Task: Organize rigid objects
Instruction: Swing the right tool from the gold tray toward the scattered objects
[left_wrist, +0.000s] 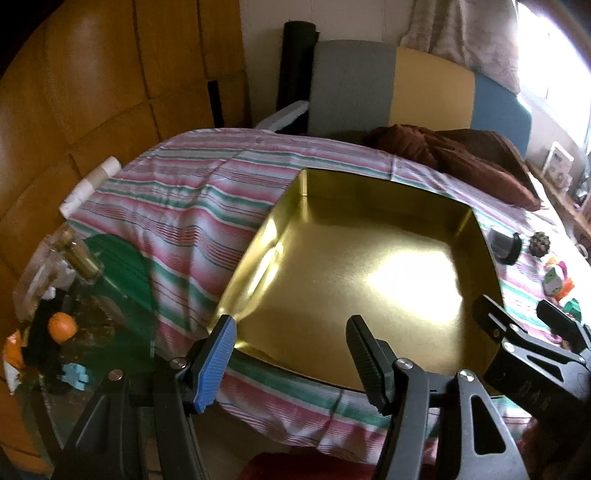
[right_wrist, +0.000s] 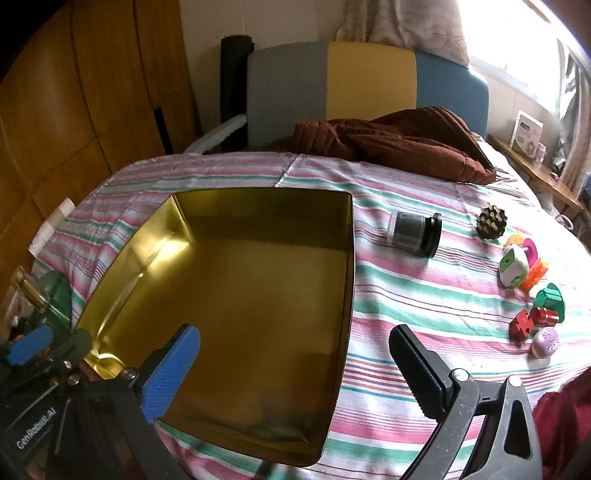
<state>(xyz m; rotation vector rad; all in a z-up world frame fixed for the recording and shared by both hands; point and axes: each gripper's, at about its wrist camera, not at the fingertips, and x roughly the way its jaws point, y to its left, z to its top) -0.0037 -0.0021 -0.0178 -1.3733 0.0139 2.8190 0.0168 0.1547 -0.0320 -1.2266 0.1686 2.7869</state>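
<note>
Nothing packed yet: the tin (right_wrist: 258, 295) lies empty on the cloth (right_wrist: 406, 295); left gripper (left_wrist: 291, 354) and right gripper (right_wrist: 295, 373) hover spread, holding nothing; toys (right_wrist: 532, 295) sit right, so reaching there seems next.

both the left gripper (left_wrist: 291, 354) and right gripper (right_wrist: 295, 365) gape wide, empty, tilted downward.

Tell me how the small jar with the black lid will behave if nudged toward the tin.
The jar lies on its side and looks cylindrical, so it will probably roll. The soft striped cloth may slow it. It looks rigid and likely light.
</note>
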